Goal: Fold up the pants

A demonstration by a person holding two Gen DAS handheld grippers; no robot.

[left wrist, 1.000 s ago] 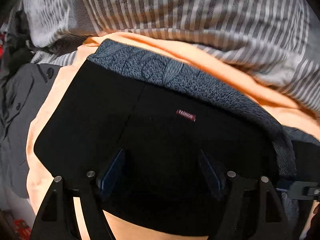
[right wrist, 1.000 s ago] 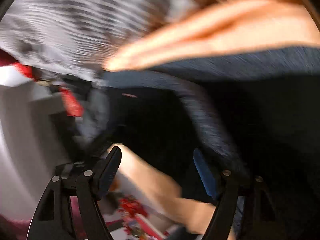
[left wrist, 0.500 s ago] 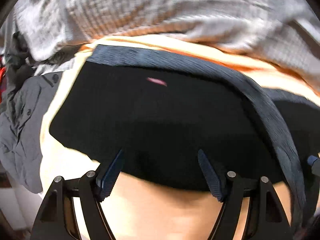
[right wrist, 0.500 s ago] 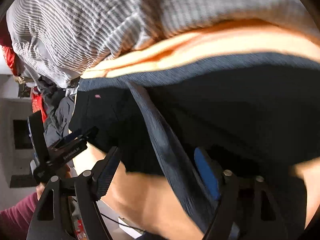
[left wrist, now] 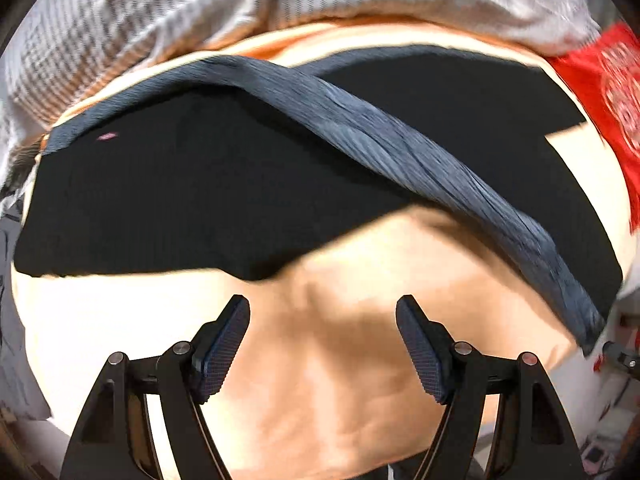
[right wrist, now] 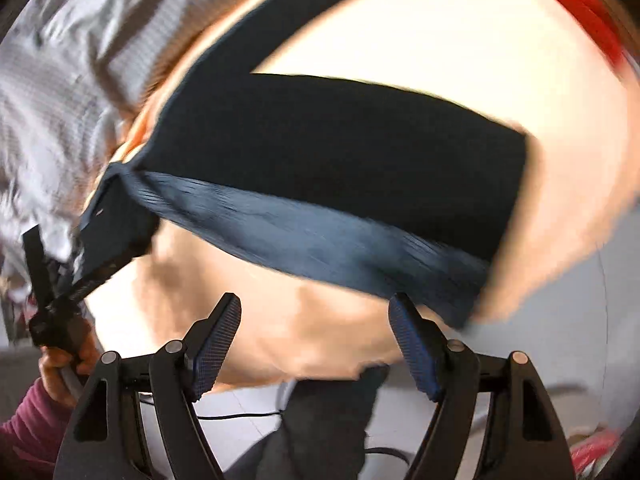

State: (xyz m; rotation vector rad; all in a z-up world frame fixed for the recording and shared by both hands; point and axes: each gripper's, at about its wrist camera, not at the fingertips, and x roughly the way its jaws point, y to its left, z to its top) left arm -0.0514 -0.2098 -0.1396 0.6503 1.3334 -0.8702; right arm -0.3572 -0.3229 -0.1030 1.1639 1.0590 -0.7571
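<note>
Black pants (left wrist: 200,200) lie spread on a peach sheet (left wrist: 340,360), with a grey-blue band (left wrist: 400,148) running slantwise across them. My left gripper (left wrist: 323,312) hangs open over bare sheet, just short of the pants' near edge, nothing between its fingers. In the right wrist view the pants (right wrist: 340,140) stretch across the bed, the grey-blue band (right wrist: 300,232) along their near side. My right gripper (right wrist: 314,308) is open and empty, its right fingertip close to the band's end. Both views are blurred.
A grey-and-white striped blanket (left wrist: 140,20) is heaped beyond the pants. A red cloth (left wrist: 600,80) lies at the far right. A person's hand (right wrist: 60,368) in a maroon sleeve holds the other gripper at the left. A dark garment (right wrist: 328,420) and a cable (right wrist: 240,414) lie below the bed's edge.
Both grippers have drawn back off the black cloth toward the bed's near edge; their fingers now stand over bare sheet. The right view has swung to show the pants' full length.
</note>
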